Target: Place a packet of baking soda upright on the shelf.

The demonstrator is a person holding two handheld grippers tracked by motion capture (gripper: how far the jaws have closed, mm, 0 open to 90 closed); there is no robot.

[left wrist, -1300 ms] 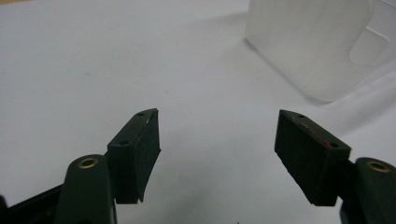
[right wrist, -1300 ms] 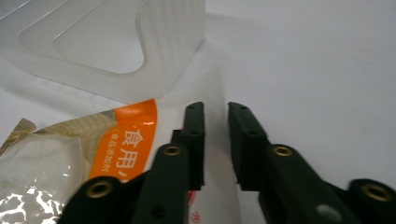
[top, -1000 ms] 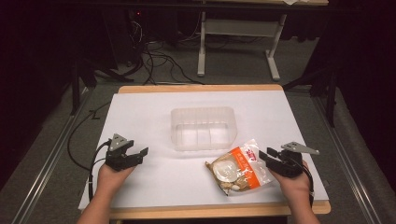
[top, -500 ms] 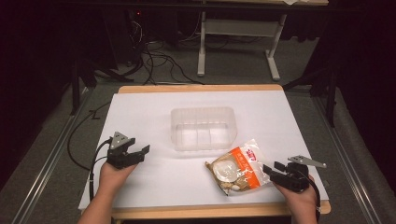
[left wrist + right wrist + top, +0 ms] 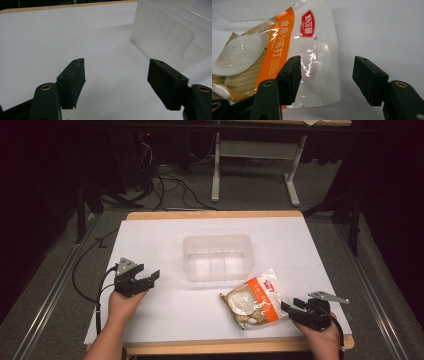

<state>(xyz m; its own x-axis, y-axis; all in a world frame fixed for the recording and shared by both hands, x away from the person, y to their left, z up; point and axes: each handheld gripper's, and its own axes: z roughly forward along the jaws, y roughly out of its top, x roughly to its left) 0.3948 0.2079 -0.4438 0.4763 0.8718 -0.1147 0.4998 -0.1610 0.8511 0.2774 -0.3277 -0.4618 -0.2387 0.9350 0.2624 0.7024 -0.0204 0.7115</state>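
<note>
Just ahead of the right gripper (image 5: 289,309) lay the snack bag (image 5: 252,298), its sealed edge facing the wide-open jaws — ready for a pinch, I'd judge. The left gripper (image 5: 150,276), also spread wide, waited beside the clear tub (image 5: 217,257) — empty-handed.

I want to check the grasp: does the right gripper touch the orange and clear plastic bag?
Cannot tell. In the right gripper view the gripper stands open at the bag edge.

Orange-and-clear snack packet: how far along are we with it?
Nothing looks done: the orange-and-clear plastic snack packet lies flat on the white table, beside the empty clear plastic tub. In hand: the right gripper is open at the packet's edge. The left gripper waits open. Gripping and moving remain.
</note>
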